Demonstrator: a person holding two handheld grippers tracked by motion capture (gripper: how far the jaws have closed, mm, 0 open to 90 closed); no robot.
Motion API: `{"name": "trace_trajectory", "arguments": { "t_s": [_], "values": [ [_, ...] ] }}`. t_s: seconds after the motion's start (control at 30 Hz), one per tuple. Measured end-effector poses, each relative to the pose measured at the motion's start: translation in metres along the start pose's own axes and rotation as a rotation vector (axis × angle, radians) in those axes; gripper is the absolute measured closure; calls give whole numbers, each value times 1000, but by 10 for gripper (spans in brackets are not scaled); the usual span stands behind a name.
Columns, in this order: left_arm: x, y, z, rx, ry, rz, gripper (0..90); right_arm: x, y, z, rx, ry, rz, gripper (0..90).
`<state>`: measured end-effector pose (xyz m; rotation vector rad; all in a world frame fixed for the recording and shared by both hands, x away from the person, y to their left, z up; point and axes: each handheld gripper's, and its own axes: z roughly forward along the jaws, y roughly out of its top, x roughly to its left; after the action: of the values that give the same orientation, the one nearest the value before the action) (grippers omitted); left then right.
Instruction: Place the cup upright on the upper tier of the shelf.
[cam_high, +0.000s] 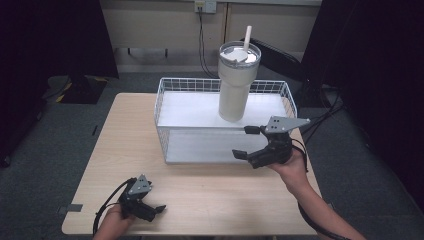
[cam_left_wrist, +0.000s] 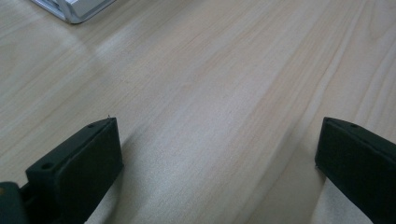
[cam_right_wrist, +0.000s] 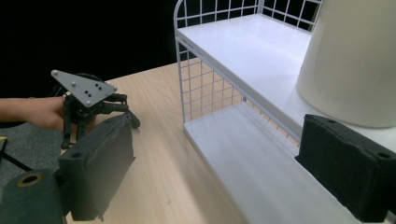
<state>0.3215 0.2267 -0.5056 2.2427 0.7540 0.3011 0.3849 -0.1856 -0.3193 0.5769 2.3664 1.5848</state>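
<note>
A cream tumbler (cam_high: 235, 85) with a lid and a white straw stands upright on the upper shelf of a white wire rack (cam_high: 165, 100), toward its right end. My right gripper (cam_high: 244, 142) is open at the rack's front right, just below and in front of the tumbler, holding nothing. In the right gripper view the tumbler (cam_right_wrist: 355, 60) rises close behind the right jaw, and the gripper (cam_right_wrist: 219, 158) points over the rack's lower shelf (cam_right_wrist: 252, 158). My left gripper (cam_high: 156, 197) rests open near the table's front left. Its jaws stand wide apart over bare wood (cam_left_wrist: 217, 140).
The rack sits at the back middle of a light wooden table (cam_high: 120, 145). A rack corner (cam_left_wrist: 74, 9) shows in the left gripper view. Cables (cam_high: 202, 45) hang from the back wall. Dark curtains flank the grey floor on both sides.
</note>
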Motion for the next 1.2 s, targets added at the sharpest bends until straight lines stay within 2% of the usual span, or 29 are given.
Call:
{"name": "trace_trajectory", "arguments": {
  "t_s": [0.8, 1.2],
  "values": [
    [0, 0, 0, 0, 0, 0, 0, 12, -47, 2, 35, 37, 15, 99],
    [0, 0, 0, -1, 0, 0, 0, 12, -70, 5, 53, 33, 34, 98]
  ]
}}
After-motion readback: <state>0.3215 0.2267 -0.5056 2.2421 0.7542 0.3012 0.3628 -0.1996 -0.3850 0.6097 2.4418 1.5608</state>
